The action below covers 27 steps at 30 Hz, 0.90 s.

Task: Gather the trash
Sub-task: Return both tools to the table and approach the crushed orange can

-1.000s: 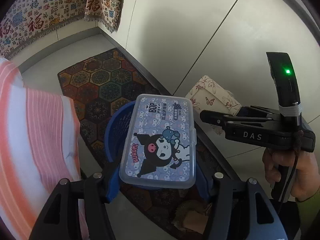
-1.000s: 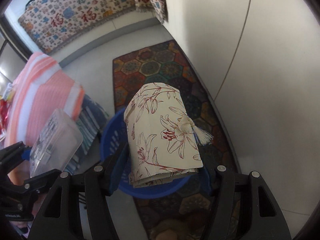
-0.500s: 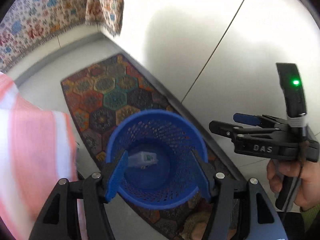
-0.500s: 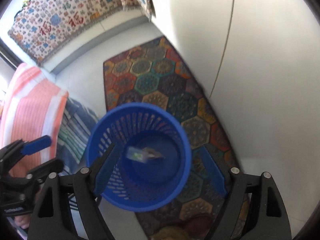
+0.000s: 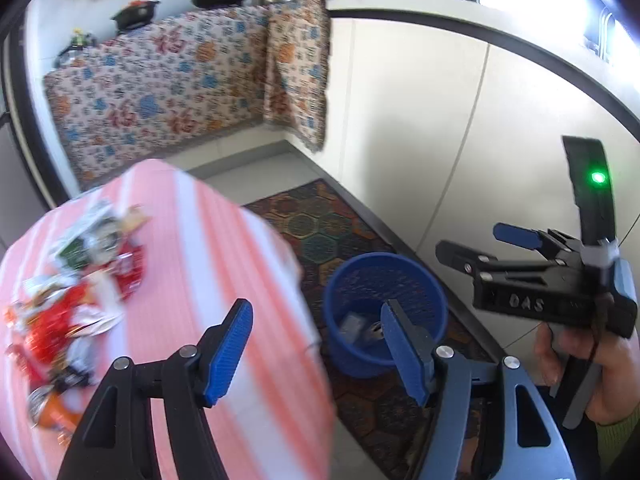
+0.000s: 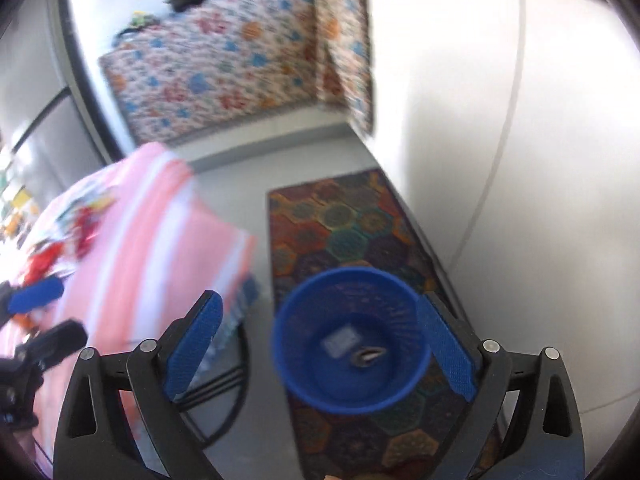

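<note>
A blue mesh basket (image 5: 354,358) (image 6: 344,398) stands on the floor rug. A clear plastic box (image 5: 353,325) (image 6: 340,340) and a floral pouch (image 5: 374,330) (image 6: 369,356) lie at its bottom. Several crumpled wrappers (image 5: 76,280) (image 6: 80,220) are scattered over the pink striped table (image 5: 208,248) (image 6: 140,240) to the left. My left gripper (image 5: 320,348) (image 6: 48,316) hangs above the table's edge and the basket, jaws opening, nothing between them. My right gripper (image 6: 320,344) (image 5: 482,244) is above the basket, jaws opening wide and empty.
A patterned hexagon rug (image 5: 320,232) (image 6: 340,216) runs along white cabinet doors (image 5: 420,120) on the right. A counter draped with a floral cloth (image 5: 168,80) (image 6: 224,64) carries pans at the back. A hand (image 5: 580,368) holds the right gripper.
The box left my left gripper and the pouch left my right one; both now lie in the basket. Both grippers rose and tilted up, bringing the table and counter into view.
</note>
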Motion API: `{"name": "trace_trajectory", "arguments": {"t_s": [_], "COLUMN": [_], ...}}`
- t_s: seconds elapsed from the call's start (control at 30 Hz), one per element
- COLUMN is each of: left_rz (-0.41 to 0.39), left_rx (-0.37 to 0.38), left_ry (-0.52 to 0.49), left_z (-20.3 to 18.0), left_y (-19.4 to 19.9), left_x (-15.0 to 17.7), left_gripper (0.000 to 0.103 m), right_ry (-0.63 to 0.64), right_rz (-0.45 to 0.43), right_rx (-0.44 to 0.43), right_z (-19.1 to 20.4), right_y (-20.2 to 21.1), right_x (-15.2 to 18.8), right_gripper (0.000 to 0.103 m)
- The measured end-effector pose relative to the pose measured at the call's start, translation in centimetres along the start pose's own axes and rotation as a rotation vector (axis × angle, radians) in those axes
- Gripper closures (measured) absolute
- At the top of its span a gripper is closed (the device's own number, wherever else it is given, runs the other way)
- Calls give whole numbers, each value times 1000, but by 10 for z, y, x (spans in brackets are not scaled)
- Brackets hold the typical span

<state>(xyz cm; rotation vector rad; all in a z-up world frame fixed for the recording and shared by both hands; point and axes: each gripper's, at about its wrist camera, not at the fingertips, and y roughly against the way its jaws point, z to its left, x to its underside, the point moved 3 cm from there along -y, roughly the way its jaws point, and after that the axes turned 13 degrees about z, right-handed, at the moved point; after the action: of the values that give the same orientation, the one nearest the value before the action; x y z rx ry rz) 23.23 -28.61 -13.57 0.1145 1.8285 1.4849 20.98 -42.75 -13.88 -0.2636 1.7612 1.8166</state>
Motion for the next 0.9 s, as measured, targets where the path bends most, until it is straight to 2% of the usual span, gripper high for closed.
{"name": "trace_trajectory", "arguments": {"t_s": [0.27,0.37,0.5,0.67,0.9], "left_rz": [-23,-22,-21,-16,-18], "left_rx": [-138,-188,-230,-248,-270], "left_ry": [154,197,240,280,294], "left_z": [95,125,156,176,187], "left_y": [53,64,68,69,69], "left_x": [76,99,118,134,135], "left_gripper": [35,35,35,35,35], "right_ry": [179,235,318,380,393], "right_rz": [-62,-62,-42,-20,24], "right_rx": [-96,-139,-150,-95,-101], "right_z": [126,167,209,232,238], "right_y": [17,13,-3,-20,-37], "right_x": [45,58,71,76,77], "right_gripper": [5,5,5,5,5]}}
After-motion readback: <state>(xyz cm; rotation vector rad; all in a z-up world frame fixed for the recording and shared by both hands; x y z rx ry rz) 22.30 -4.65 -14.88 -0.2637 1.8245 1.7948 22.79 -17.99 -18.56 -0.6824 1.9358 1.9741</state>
